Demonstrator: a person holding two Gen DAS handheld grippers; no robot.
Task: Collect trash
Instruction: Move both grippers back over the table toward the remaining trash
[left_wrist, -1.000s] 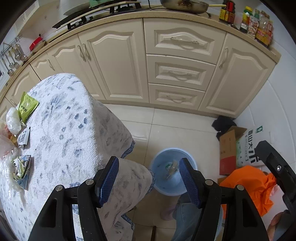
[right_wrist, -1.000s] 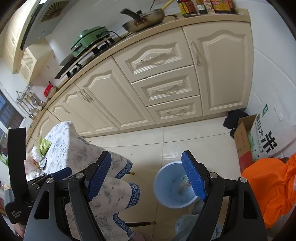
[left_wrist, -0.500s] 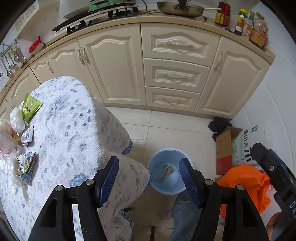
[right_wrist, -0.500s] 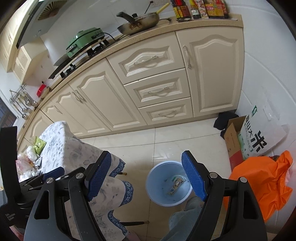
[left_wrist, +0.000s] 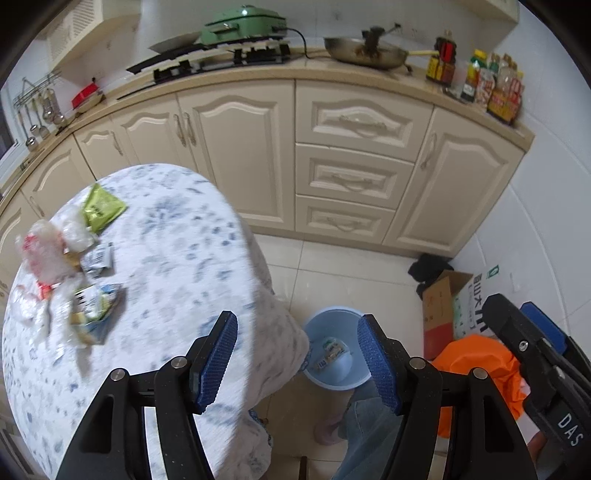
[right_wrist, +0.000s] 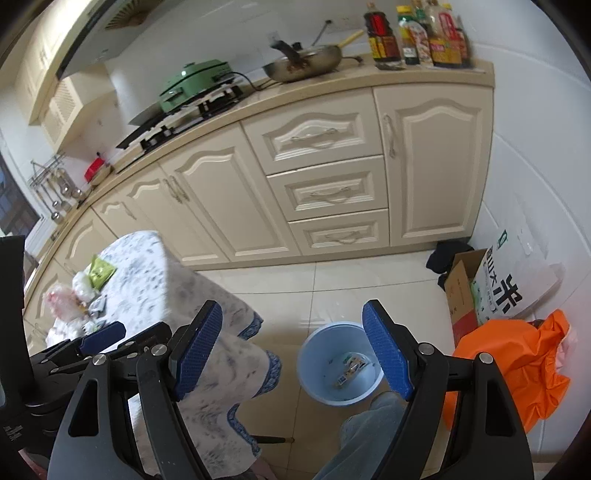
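**Left tongs**: jaws parted, nothing between the blue pads. Compared with a second ago this view takes in more of the covered surface and the countertop behind it, and the bin sits lower and smaller between the pads; the tongs have lifted and drawn back from the bin.

**Right tongs**: jaws wide apart, empty. This view has likewise pulled up and away, with more of the cabinets and counter showing than before.

**Blue bin**: on the tiled floor just beside the draped edge of the surface. A wrapper lies flat on its bottom; a second ago it looked upright in there, so it has only now settled. One item counts as delivered.

**Surface**: round, under a white-and-blue floral cloth.

**Remaining trash**, all at the far left of the surface, well apart from both tongs:
- green packet, lying flat;
- crumpled clear plastic bag, with red print;
- small silver sachet, just beside the bag;
- opened foil wrapper, nearest the tongs.

**Status**: judged to be between pickups, with most of the job outstanding. Next step likely a reach across to the cluster, the foil wrapper being the closest candidate.
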